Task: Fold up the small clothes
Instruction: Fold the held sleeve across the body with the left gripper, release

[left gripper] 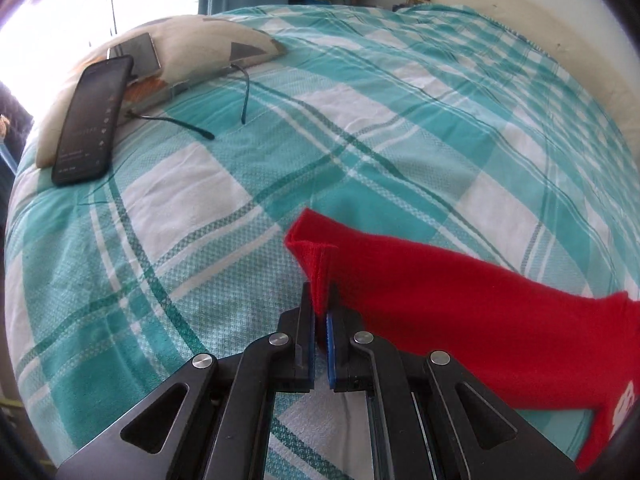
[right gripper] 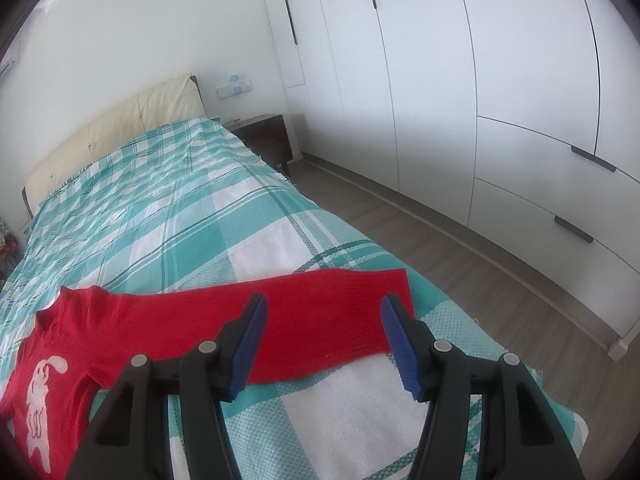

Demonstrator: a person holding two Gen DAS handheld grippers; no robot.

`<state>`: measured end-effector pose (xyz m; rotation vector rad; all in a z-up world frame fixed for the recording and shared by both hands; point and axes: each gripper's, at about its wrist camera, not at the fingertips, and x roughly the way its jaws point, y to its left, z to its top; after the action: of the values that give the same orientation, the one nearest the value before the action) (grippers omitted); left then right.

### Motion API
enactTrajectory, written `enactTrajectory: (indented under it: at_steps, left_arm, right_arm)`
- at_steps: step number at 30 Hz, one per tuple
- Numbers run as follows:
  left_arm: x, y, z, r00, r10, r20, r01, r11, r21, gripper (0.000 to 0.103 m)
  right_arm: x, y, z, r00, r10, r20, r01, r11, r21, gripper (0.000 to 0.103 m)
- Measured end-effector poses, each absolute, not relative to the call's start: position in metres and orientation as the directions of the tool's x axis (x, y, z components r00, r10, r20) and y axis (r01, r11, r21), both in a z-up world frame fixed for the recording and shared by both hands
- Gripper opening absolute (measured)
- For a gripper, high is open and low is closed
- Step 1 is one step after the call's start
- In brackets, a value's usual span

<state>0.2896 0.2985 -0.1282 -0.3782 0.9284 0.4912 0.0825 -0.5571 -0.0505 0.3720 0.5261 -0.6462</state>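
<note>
A small red sweater (right gripper: 168, 320) with a white rabbit print (right gripper: 42, 392) lies spread on the teal-and-white checked bedspread (right gripper: 168, 216). In the left wrist view my left gripper (left gripper: 320, 300) is shut on the cuff of one red sleeve (left gripper: 460, 304), which is pulled out to the left away from the sweater's body at the right edge. In the right wrist view the other sleeve (right gripper: 328, 312) lies flat and stretched toward the bed's right edge. My right gripper (right gripper: 322, 312) hovers over it, open, with nothing between its blue pads (right gripper: 250, 340).
A black phone (left gripper: 90, 120), a second device and a dark cable (left gripper: 192, 124) lie by a patterned pillow (left gripper: 192, 44) at the bed's far left. A cream headboard (right gripper: 120, 128), a nightstand (right gripper: 266, 136) and white wardrobes (right gripper: 480, 100) border the bed; wooden floor (right gripper: 500, 280) lies right.
</note>
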Motion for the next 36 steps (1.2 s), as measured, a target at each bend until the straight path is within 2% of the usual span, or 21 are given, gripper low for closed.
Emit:
enactTrajectory:
  at_steps: [11,19,33,36]
  left_arm:
    - [0.289,0.310,-0.141,0.498,0.174,-0.850,-0.558,0.815,-0.160,0.003]
    - [0.289,0.307,-0.142,0.496,0.187,-0.848,-0.551,0.823,-0.141,0.003]
    - [0.285,0.308,-0.139,0.516,0.167,-0.840,-0.543,0.822,-0.170,0.013]
    - [0.284,0.306,-0.137,0.514,0.178,-0.839,-0.543,0.825,-0.158,0.021]
  right_arm:
    - [0.079,-0.562,-0.052,0.671,-0.470,-0.573,0.662,0.728,0.178,0.059]
    - [0.079,-0.565,-0.054,0.661,-0.471,-0.584,0.672,0.717,0.183,0.059]
    - [0.081,-0.564,-0.056,0.651,-0.476,-0.591,0.676,0.718,0.165,0.059]
    - [0.081,-0.565,-0.056,0.651,-0.475,-0.593,0.676,0.717,0.168,0.059]
